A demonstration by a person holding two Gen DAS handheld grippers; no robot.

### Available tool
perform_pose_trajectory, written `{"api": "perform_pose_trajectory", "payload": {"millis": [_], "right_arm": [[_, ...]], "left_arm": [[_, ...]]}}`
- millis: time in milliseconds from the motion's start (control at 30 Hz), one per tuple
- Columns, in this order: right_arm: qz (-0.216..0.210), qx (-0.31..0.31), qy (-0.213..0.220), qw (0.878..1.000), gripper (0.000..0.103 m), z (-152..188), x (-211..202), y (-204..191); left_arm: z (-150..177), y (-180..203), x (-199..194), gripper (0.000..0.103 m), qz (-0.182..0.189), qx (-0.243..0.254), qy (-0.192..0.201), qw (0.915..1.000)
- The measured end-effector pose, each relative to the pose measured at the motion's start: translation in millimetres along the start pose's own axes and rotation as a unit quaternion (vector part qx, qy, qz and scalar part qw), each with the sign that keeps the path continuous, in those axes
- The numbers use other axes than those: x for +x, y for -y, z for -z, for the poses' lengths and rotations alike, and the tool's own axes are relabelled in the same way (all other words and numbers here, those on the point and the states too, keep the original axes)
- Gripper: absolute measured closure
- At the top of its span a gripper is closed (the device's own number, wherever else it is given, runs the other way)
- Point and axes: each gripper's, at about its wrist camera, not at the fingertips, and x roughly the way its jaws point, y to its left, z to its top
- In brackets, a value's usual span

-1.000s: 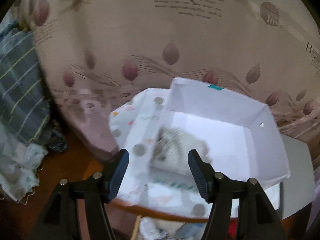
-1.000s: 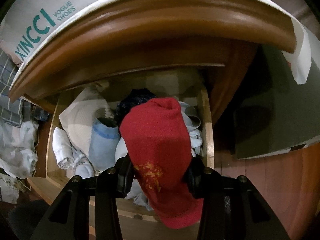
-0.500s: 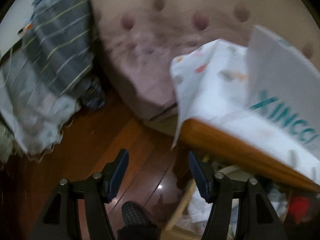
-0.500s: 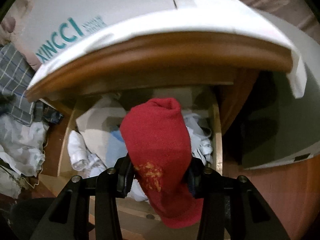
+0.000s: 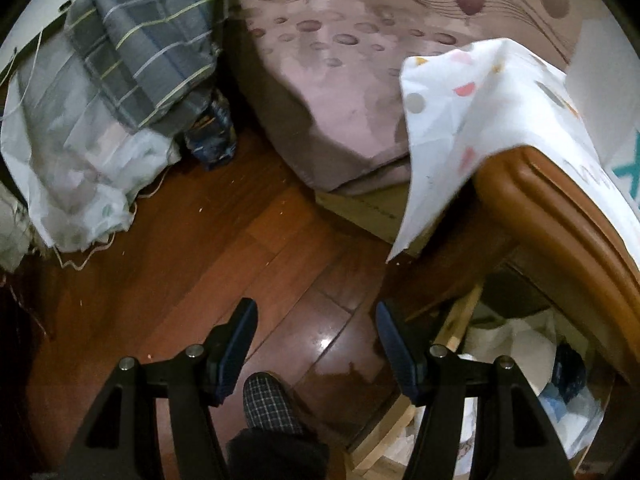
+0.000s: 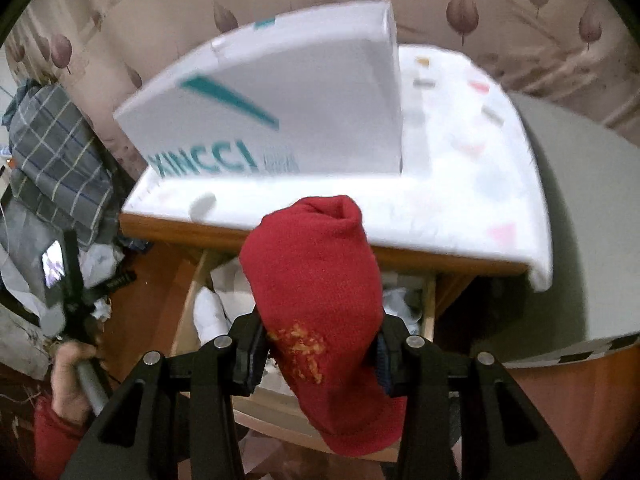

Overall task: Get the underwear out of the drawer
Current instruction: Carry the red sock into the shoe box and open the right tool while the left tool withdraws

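Right gripper [image 6: 320,350] fingers clamp the red garment [image 6: 316,300] above the drawer [image 6: 428,304]. Left gripper [image 5: 316,344] fingers open, empty. Advise lifting toward twelve o'clock, clearing worktop [image 6: 440,258] edge.

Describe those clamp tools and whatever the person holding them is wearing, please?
Both grippers, left and right, are black angular frames with silver bolts and two dark blue padded fingers. The left hand shows a red sleeve; a checked slipper is below.

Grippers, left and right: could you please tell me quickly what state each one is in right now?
Left gripper: open, nothing between the fingers, over the wooden floor.
Right gripper: shut on the red garment, above the open drawer.
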Motion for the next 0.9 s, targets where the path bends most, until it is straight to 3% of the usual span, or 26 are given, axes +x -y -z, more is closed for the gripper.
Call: {"api": "perform_pose_trajectory", "payload": {"millis": [267, 433, 633, 900], "right_arm": [[0.019, -0.032, 0.089, 0.995, 0.063, -88.2, -64.3, -30.1], [0.032, -0.019, 0.124, 0.992, 0.063, -153.5, -59.9, -39.1], [0.056, -0.01, 0.095, 0.994, 0.062, -205.3, -8.7, -43.0], [0.09, -0.023, 0.007, 0.996, 0.061, -213.4, 63.5, -40.5]], "left_arm": [[-7.1, -10.5, 1.5, 0.04, -0.003, -0.011, -0.001, 0.9999], [-6.9, -7.6, -7.0, 0.04, 0.01, -0.005, 0.013, 0.9998], [-12.4, -6.2, -9.4, 0.04, 0.017, -0.002, 0.025, 0.9996], [-17.3, -12.9, -7.7, 0.04, 0.015, -0.01, 0.023, 0.9996]]}}
